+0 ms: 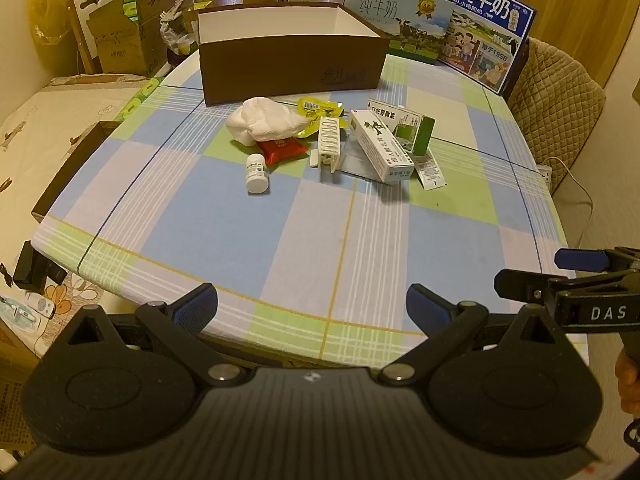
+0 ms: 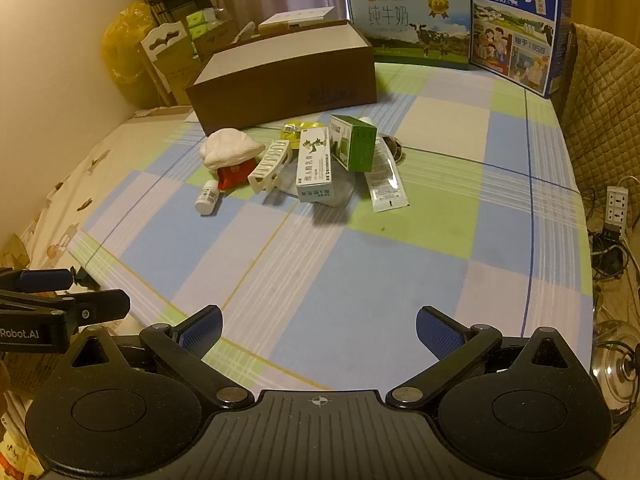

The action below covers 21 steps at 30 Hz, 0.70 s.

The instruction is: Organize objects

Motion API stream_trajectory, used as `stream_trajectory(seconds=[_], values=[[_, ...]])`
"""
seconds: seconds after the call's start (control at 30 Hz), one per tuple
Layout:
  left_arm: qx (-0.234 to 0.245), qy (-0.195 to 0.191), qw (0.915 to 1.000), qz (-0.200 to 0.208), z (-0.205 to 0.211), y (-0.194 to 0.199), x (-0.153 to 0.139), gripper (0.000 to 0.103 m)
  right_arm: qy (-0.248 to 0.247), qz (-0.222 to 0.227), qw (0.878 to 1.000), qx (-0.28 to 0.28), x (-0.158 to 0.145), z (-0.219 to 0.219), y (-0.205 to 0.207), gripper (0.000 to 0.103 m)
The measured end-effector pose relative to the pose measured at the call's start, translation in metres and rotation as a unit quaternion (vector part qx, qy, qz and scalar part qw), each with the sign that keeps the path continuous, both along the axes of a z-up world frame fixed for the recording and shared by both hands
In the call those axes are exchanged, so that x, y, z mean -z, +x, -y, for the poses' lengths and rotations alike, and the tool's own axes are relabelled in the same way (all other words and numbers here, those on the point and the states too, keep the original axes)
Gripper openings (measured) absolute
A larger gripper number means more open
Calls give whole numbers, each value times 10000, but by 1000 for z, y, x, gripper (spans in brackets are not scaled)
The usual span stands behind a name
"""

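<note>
A pile of small items lies mid-table: a white cloth (image 1: 266, 120), a red packet (image 1: 282, 149), a white pill bottle (image 1: 256, 174) on its side, a white plastic rack (image 1: 329, 142), a long white medicine box (image 1: 380, 145), a green box (image 1: 416, 130), a yellow sachet (image 1: 316, 107) and a flat sachet (image 1: 430, 168). Behind them stands an open brown box (image 1: 288, 68). My left gripper (image 1: 312, 308) is open and empty over the table's near edge. My right gripper (image 2: 319, 330) is open and empty, also near the front; it shows in the left wrist view (image 1: 576, 276).
Two milk cartons (image 1: 490, 32) stand at the back right of the checked tablecloth (image 1: 224, 220). A quilted chair (image 1: 556, 92) is on the right, a power strip (image 2: 616, 204) and cables below it. Cardboard boxes (image 1: 120, 36) and a yellow bag stand at the back left.
</note>
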<state>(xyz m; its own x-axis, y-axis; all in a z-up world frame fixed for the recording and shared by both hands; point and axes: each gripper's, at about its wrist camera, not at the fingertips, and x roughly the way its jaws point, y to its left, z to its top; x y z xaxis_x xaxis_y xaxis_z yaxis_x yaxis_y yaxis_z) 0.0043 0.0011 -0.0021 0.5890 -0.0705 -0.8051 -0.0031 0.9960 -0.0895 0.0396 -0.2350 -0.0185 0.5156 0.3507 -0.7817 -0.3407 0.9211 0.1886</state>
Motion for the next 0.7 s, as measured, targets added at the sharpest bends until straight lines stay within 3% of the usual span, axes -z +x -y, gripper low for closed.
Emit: stream_trajectory(seconds=[0.7], values=[[-17, -20, 10000, -66, -4, 18, 6, 99, -38, -68, 9999, -68, 3, -5, 18, 101]])
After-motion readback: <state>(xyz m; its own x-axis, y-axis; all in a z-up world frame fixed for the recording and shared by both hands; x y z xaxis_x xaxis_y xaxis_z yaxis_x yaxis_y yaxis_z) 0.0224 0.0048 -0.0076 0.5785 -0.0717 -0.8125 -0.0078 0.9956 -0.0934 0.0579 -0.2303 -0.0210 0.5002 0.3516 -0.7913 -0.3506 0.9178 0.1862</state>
